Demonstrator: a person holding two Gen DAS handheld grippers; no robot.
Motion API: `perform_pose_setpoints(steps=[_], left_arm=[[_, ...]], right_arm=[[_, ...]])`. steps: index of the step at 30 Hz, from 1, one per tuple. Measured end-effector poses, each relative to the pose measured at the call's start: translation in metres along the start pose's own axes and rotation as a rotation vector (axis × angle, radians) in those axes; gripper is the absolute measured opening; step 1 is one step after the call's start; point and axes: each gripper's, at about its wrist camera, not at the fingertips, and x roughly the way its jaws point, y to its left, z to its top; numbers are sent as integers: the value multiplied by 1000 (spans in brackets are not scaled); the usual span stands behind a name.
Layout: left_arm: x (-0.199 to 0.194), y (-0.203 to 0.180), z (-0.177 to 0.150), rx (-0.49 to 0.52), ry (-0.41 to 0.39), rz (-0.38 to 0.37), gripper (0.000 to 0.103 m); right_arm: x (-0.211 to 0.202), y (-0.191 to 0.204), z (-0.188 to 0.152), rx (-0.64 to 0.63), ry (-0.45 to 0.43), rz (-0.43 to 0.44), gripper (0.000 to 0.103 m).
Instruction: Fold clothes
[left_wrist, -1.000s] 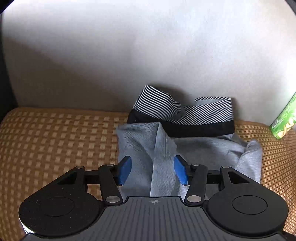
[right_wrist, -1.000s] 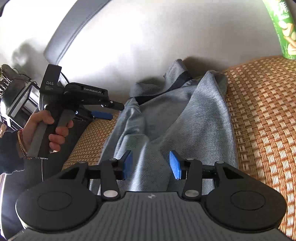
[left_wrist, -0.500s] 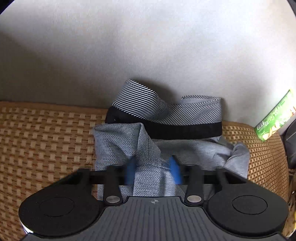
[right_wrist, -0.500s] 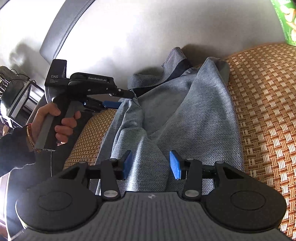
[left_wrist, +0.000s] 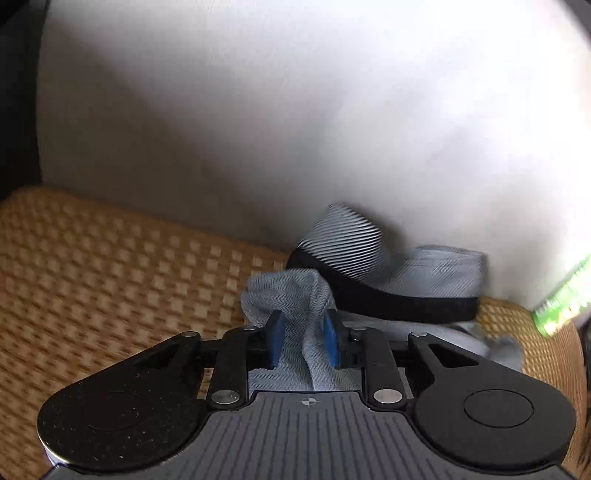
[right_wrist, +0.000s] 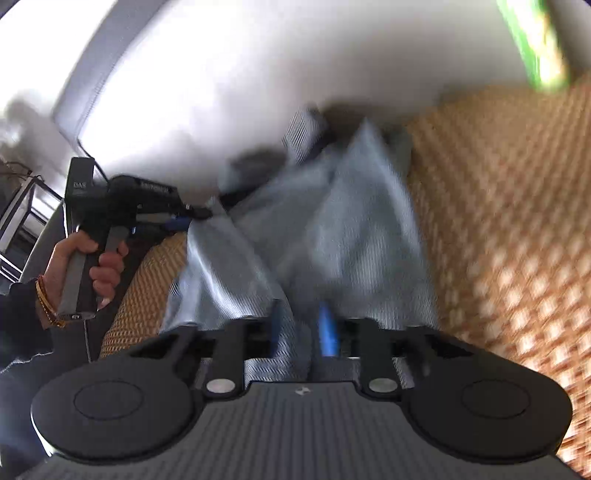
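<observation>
Left gripper (left_wrist: 303, 339): blue pads closed in on a raised ridge of the grey herringbone garment (left_wrist: 295, 295), cloth pinched between them. Right gripper (right_wrist: 301, 332): pads also pulled in on a bunched fold of the same garment (right_wrist: 332, 236); that view is heavily motion-blurred, but fabric fills the gap and touches both pads, so it reads as clamped.

The garment lies on the woven rattan seat mat (left_wrist: 110, 277), at the mat's back edge against the pale backrest (left_wrist: 258, 110). Its striped waistband (left_wrist: 343, 236) with a black band under it stands up against the backrest. Cloth is rumpled, with ridges running toward each gripper.

In the right wrist view the left gripper (right_wrist: 184, 218) is at the garment's left edge, held by the person's left hand (right_wrist: 85, 266), bracelet on the wrist. Green package (left_wrist: 561, 299) leans on the backrest near the mat's right back corner, apart from the garment.
</observation>
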Motion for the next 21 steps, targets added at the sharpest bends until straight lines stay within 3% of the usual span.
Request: perform_pose_setpoints(steps=[2, 6, 7, 9, 10, 11, 13, 14, 16, 18, 21], left_arm=[[-23, -9, -15, 75, 4, -50, 38], [-47, -33, -76, 247, 84, -135, 40], [-47, -39, -94, 295, 112, -131, 40], [-36, -45, -131, 414, 171, -48, 42], [-33, -46, -146, 469, 139, -12, 42], [-37, -49, -151, 473, 117, 2, 38], [-49, -54, -152, 437, 104, 17, 41], [-64, -53, -152, 389, 89, -12, 42], [-103, -47, -161, 319, 47, -43, 53], [-140, -38, -182, 268, 18, -48, 75], [-188, -15, -230, 140, 58, -39, 80]], right_arm=[[-13, 12, 0, -54, -14, 49, 32], [-9, 30, -17, -137, 62, 112, 32], [-4, 31, -23, -152, 88, 110, 32], [9, 27, -37, -162, 125, 83, 32], [15, 24, -43, -163, 131, 58, 29], [18, 21, -47, -163, 134, 41, 29], [11, 21, -45, -162, 119, 48, 31], [-4, 24, -43, -165, 109, 66, 34], [-35, 30, -41, -180, 90, 103, 37], [-82, 35, -48, -243, 78, 139, 45], [-159, 34, -71, -280, 110, 155, 49]])
